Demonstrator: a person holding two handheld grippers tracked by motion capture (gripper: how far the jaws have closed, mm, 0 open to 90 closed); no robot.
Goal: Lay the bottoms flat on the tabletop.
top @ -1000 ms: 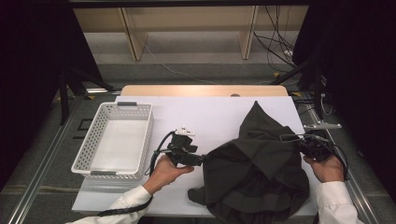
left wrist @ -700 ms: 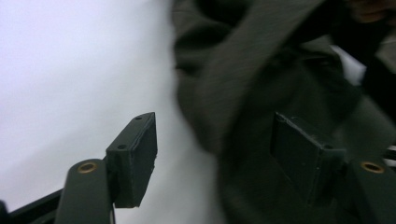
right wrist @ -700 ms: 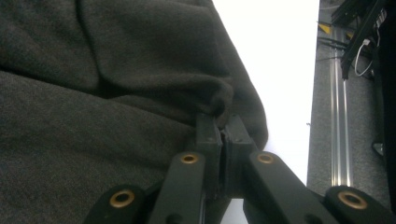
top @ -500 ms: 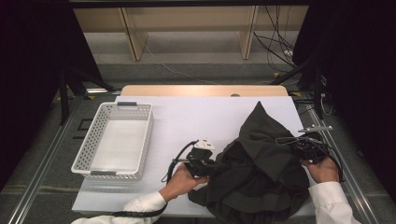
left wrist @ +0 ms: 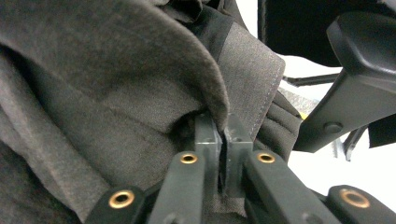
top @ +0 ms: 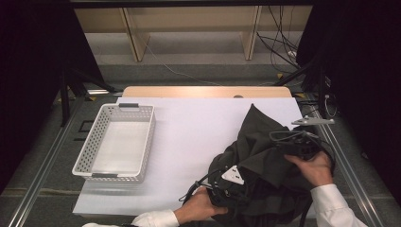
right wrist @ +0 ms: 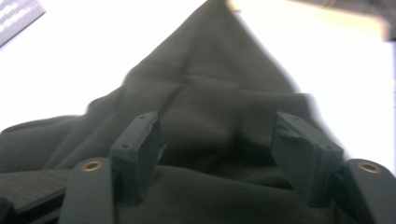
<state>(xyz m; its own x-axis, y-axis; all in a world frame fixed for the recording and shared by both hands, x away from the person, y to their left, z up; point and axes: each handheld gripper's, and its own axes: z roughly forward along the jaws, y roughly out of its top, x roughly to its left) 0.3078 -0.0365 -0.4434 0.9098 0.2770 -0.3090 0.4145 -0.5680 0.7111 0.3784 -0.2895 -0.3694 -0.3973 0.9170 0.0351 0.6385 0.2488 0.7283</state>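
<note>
A dark grey garment lies crumpled on the right part of the white table. My left gripper is pushed into its near left side. In the left gripper view its jaws are shut on a fold of the garment, near a stitched hem. My right gripper rests on top of the cloth at its right side. Seen in the right gripper view, the right gripper stands wide open above the garment, with nothing between its fingers. The garment's far corner rises to a peak.
A white perforated basket sits empty on the table's left part. A wooden strip runs along the far edge. Metal rails flank the table, and cables lie on the floor behind it.
My left gripper has moved right from the bare table into the garment's near edge and shut on a fold. The garment has bunched up. The right gripper has shifted slightly left.
</note>
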